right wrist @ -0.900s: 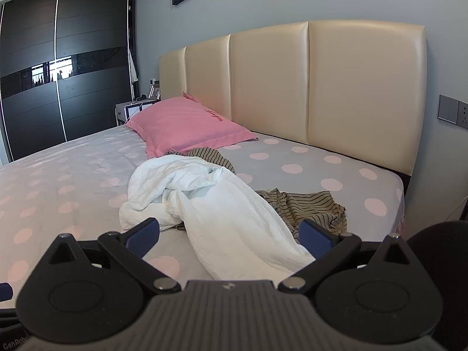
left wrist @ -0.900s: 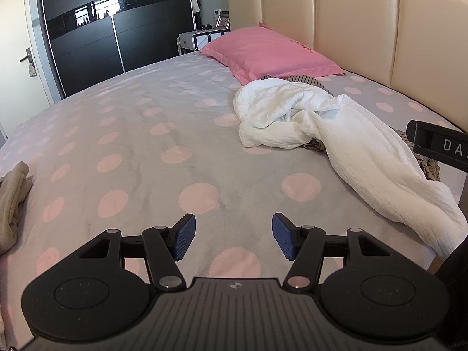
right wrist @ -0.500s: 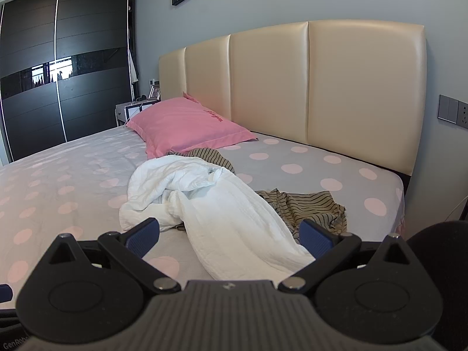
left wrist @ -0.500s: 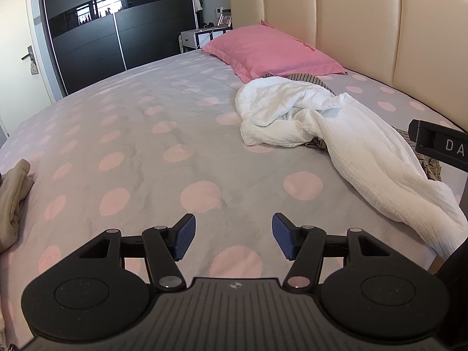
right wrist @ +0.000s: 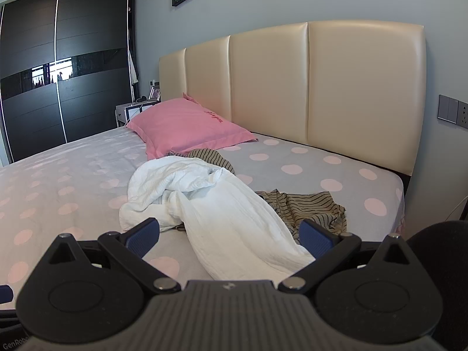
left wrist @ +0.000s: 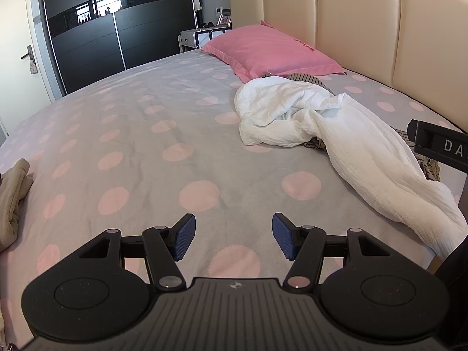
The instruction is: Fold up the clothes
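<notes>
The bed (left wrist: 146, 134), under a grey sheet with pink dots, carries all the clothing. One pink pillow (left wrist: 269, 51) lies at the headboard (right wrist: 292, 87). One white garment (left wrist: 336, 134) lies bunched on the headboard side of the mattress, with a long part trailing to the near edge. It lies over one striped garment (right wrist: 307, 207), which shows on both sides of it. One beige garment (left wrist: 13, 196) lies crumpled at the far left edge, well apart from the others. Count: three garments, none folded.

The left hand-held gripper (left wrist: 232, 239) is released, jaws apart over bare sheet, holding nothing. The right hand-held gripper (right wrist: 229, 235) is also released and empty, jaws spread wide either side of the white garment's trailing end; contact cannot be confirmed.

Assessment: folding has not begun; the step in hand is taking up the white garment. To do it well, the right hand-held gripper should pinch a single layer at an edge or corner, not the bunch. The left should take a second corner, and both should draw it onto the open sheet and lay it flat. The striped garment beneath may drag along.
</notes>
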### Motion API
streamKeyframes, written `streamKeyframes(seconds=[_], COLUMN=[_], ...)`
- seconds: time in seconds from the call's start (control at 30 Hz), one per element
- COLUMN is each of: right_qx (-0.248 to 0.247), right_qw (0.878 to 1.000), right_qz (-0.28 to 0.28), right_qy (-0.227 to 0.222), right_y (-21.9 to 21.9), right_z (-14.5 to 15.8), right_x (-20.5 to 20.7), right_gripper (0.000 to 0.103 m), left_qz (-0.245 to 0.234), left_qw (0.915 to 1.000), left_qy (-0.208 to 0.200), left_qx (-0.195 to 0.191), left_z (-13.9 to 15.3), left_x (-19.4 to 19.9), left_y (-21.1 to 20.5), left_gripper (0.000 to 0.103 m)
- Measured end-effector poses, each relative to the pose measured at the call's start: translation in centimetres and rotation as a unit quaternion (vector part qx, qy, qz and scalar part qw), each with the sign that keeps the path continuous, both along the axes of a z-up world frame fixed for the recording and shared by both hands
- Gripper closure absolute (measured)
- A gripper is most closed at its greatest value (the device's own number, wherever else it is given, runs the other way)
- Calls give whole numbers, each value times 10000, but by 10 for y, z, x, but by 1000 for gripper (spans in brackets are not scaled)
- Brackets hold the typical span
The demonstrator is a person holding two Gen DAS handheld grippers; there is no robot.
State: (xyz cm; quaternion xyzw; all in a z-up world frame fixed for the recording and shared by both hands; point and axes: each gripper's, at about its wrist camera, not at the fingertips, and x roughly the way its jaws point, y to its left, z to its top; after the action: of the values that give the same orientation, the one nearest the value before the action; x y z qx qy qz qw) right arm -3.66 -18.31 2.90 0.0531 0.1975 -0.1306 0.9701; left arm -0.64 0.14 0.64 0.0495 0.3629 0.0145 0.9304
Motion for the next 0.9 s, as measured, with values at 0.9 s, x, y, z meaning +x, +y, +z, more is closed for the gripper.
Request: streamKeyframes(seconds=[0.9], right_qx=[33], right_qw=[10000], right_qz=[-4], right_qy=[1], right_y=[-1], right_z=[-1], right_x=[0], right_gripper=[1], left_qz=[66], left_qw=[9999], left_qy=[81], left_qx=[14], left_z=[-4], left_x=[3], left_y=[-1], left_gripper=[47])
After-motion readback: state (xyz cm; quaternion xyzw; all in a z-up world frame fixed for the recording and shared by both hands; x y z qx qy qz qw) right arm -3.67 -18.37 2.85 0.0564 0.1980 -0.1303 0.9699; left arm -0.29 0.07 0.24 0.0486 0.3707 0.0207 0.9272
